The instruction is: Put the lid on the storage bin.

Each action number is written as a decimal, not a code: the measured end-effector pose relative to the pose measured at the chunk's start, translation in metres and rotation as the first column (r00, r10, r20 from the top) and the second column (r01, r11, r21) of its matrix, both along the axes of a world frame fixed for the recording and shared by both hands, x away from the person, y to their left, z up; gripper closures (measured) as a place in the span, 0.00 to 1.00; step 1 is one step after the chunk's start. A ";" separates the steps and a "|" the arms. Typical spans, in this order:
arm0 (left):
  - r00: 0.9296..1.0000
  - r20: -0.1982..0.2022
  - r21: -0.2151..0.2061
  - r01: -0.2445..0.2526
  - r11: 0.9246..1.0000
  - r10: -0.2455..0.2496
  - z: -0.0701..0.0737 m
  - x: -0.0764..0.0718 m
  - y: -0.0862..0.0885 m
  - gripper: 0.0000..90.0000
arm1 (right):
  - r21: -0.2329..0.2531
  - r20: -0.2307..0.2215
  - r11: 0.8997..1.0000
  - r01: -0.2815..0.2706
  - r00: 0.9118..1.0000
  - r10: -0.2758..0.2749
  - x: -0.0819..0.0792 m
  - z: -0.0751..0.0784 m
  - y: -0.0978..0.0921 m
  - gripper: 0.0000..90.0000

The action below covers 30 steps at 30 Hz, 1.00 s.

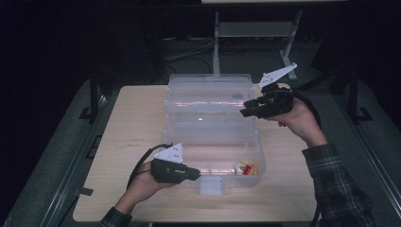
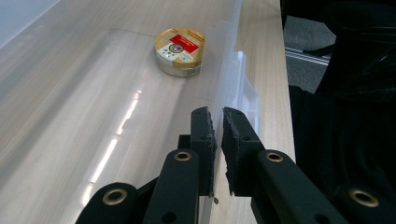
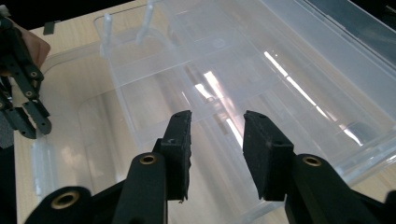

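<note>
The left gripper [image 2: 218, 135] pinches the near wall of the clear plastic organizer box [image 1: 213, 137], the thin wall caught between its nearly closed jaws. The round gold tin [image 2: 180, 51] lies inside, well ahead. The right gripper [image 3: 217, 140] hovers released over the tray.

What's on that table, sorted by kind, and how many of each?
Clear plastic box: 1
Round gold tin: 1
Hand-held grippers: 2, left gripper and right gripper
Total: 4
</note>
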<state>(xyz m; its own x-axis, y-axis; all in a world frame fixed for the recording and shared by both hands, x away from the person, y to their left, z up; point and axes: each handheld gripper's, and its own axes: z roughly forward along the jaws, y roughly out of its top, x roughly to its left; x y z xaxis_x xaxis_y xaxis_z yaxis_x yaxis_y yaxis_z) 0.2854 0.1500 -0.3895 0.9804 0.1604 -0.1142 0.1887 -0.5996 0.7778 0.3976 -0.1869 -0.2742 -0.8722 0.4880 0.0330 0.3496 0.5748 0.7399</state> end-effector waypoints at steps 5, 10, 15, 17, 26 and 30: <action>1.000 -0.001 -0.001 -0.001 1.000 0.001 0.000 0.000 0.000 0.92 | -0.017 0.030 1.000 -0.024 0.999 0.024 0.010 0.001 0.001 0.70; 1.000 0.000 0.002 0.001 1.000 -0.001 0.000 0.000 0.000 0.92 | -0.020 0.025 0.999 -0.036 0.999 0.037 0.021 0.000 0.003 0.72; 1.000 -0.001 0.003 0.003 1.000 -0.003 0.000 0.000 0.000 0.92 | -0.010 -0.031 0.998 -0.060 0.998 0.059 0.032 -0.007 0.005 0.75; 1.000 0.000 0.001 0.002 1.000 -0.002 0.000 0.000 0.000 0.92 | -0.028 -0.041 0.997 -0.066 0.997 0.065 0.034 -0.010 0.007 0.75; 1.000 0.000 0.001 0.003 1.000 -0.003 0.000 0.000 0.000 0.92 | -0.075 -0.065 0.992 -0.103 0.993 0.099 0.040 -0.017 0.017 0.79; 1.000 0.000 0.001 0.002 1.000 -0.002 0.000 0.000 0.000 0.92 | -0.083 -0.053 0.990 -0.111 0.993 0.107 0.040 -0.017 0.017 0.83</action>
<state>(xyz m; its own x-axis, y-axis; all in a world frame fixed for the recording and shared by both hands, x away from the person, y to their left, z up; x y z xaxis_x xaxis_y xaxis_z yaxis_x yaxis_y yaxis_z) 0.2857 0.1501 -0.3895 0.9807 0.1583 -0.1144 0.1876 -0.6005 0.7773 0.4375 -0.1694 -0.2915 -0.9188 0.3929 0.0391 0.3158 0.6718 0.6701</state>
